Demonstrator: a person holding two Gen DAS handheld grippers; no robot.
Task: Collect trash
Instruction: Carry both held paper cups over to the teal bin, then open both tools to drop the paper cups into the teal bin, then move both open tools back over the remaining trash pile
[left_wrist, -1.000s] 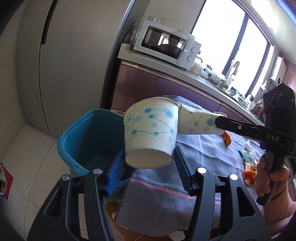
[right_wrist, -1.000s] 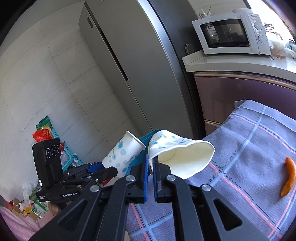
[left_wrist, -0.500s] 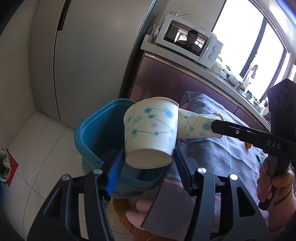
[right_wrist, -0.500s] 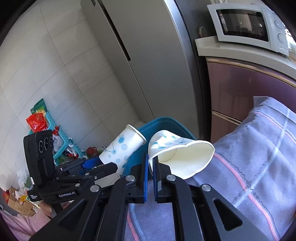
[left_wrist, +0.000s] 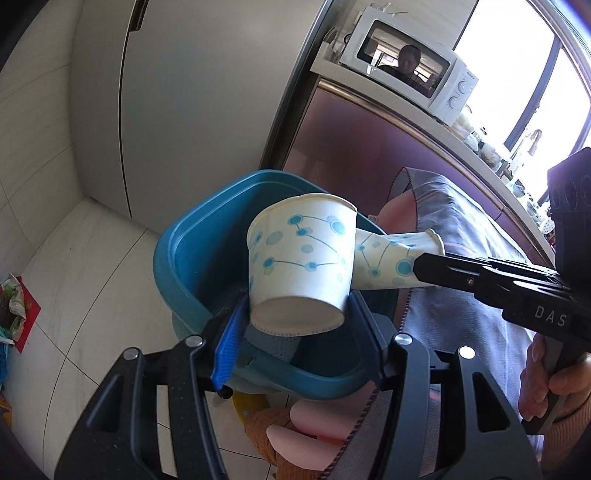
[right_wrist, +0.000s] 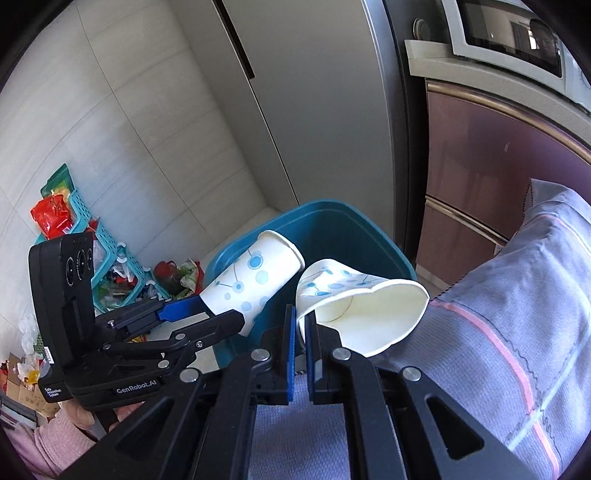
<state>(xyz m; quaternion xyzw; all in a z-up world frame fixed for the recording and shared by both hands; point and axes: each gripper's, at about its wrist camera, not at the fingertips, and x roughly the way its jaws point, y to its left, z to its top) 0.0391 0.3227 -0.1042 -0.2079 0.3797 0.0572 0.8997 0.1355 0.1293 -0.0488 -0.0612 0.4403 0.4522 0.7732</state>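
My left gripper (left_wrist: 297, 314) is shut on the base of a white paper cup (left_wrist: 299, 258) with blue dots, tilted over the blue bin (left_wrist: 166, 266). From the right, my right gripper (left_wrist: 419, 267) reaches in, shut on the wall of a second, squashed paper cup (left_wrist: 391, 258) whose end touches the first. In the right wrist view the right gripper (right_wrist: 301, 321) pinches the squashed cup (right_wrist: 362, 314) at the bin's (right_wrist: 332, 229) near edge. The left gripper (right_wrist: 221, 314) holds its cup (right_wrist: 251, 280) above the bin's left side.
A grey fridge (left_wrist: 184, 92) stands behind the bin. A microwave (left_wrist: 410, 70) sits on a purple cabinet (right_wrist: 480, 166). The striped tablecloth (right_wrist: 517, 295) hangs at right. A teal basket (right_wrist: 110, 266) with clutter and a red packet (right_wrist: 51, 214) lie on the floor at left.
Both grippers have carried their cups down and toward the blue bin, which now fills more of both views. Both grips are unchanged.
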